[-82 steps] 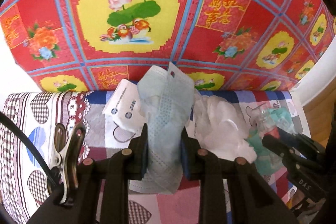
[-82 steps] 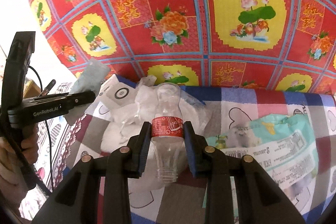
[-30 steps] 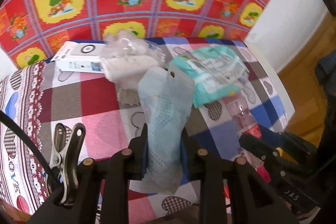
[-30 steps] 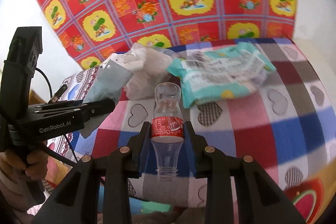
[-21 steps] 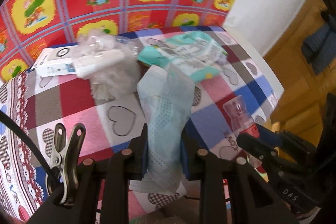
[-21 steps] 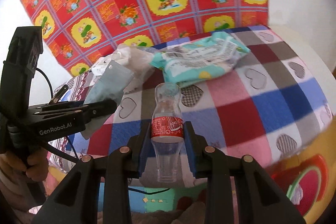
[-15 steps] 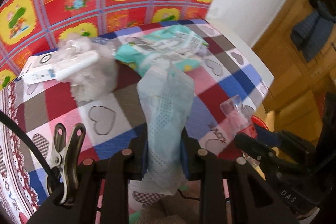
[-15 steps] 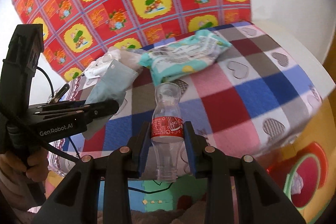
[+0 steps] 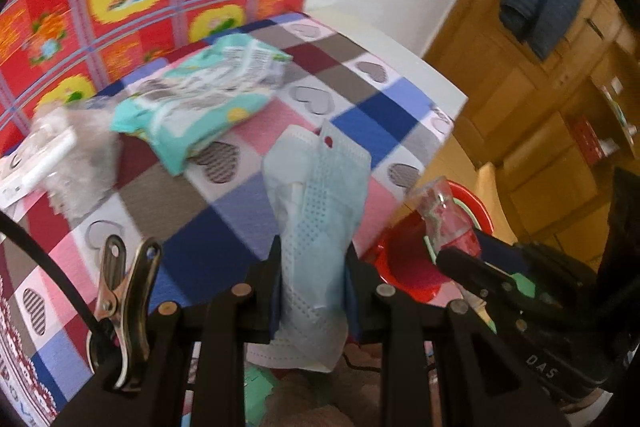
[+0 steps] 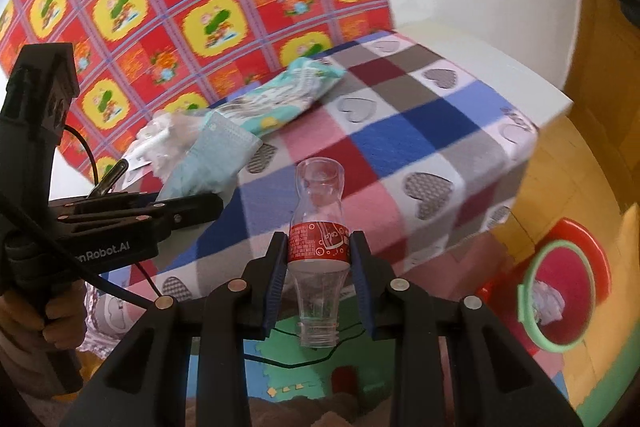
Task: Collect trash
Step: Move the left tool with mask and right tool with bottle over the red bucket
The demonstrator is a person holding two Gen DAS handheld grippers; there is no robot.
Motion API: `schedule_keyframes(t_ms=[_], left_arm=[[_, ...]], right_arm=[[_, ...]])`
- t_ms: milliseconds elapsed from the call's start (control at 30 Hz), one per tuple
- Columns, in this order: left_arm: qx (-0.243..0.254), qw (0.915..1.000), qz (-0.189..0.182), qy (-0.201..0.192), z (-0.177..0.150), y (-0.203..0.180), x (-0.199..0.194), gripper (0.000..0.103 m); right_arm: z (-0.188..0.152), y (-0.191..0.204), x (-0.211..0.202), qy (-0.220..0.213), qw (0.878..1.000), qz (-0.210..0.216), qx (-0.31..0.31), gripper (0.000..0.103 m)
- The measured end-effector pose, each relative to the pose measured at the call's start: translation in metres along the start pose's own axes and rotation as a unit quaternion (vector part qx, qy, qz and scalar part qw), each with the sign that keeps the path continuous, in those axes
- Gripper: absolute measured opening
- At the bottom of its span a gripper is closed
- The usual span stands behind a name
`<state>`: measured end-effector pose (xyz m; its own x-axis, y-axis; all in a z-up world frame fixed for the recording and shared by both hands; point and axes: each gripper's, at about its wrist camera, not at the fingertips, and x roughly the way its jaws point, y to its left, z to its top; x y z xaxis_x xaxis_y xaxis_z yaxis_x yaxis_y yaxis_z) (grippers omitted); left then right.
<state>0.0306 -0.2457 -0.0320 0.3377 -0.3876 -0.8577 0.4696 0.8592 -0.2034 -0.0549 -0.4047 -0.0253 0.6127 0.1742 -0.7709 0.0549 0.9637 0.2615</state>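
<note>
My left gripper (image 9: pixel 314 255) is shut on a pale blue face mask (image 9: pixel 320 211), which stands up between the fingers and droops below them. My right gripper (image 10: pixel 320 251) is shut on a clear plastic bottle with a red label (image 10: pixel 318 227), its neck pointing toward the camera. Both are held off the near edge of the checked table (image 10: pixel 400 131). In the left wrist view the bottle (image 9: pixel 444 215) and right gripper show at the right. The mask (image 10: pixel 208 159) and left gripper show at the left in the right wrist view. A red bin with a green rim (image 10: pixel 560 283) stands on the floor at the right, white trash inside.
A teal wipes pack (image 9: pixel 200 95), a crumpled clear bag (image 9: pixel 76 163) and a white box (image 9: pixel 24 167) lie on the table's far side. Behind is a red and yellow patterned cloth (image 10: pixel 200 7). Wooden cupboards (image 9: pixel 560 87) stand at the right. A hand (image 10: pixel 40 315) holds the left gripper.
Both grippers have swung away from the table toward the right, each keeping its load. The red bin and the wooden cupboards have come into view.
</note>
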Motion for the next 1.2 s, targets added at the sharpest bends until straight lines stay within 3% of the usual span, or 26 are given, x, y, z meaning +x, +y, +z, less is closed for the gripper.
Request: schedule_keyframes(t_ms=[833,1200], left_arm=[[0.115,0.9895,-0.062,0.061,0.020,-0.168,0.087,0.026],[0.171,0.9769,-0.091,0.090,0.018,-0.242,0.134,0.026]], right_arm=[[-0.050,-0.172,-0.053,-0.002,0.986,-0.098,0.134,0.032],[-0.071,-0.245,-0.062,0.004,0.975,-0.130,0.181,0.032]])
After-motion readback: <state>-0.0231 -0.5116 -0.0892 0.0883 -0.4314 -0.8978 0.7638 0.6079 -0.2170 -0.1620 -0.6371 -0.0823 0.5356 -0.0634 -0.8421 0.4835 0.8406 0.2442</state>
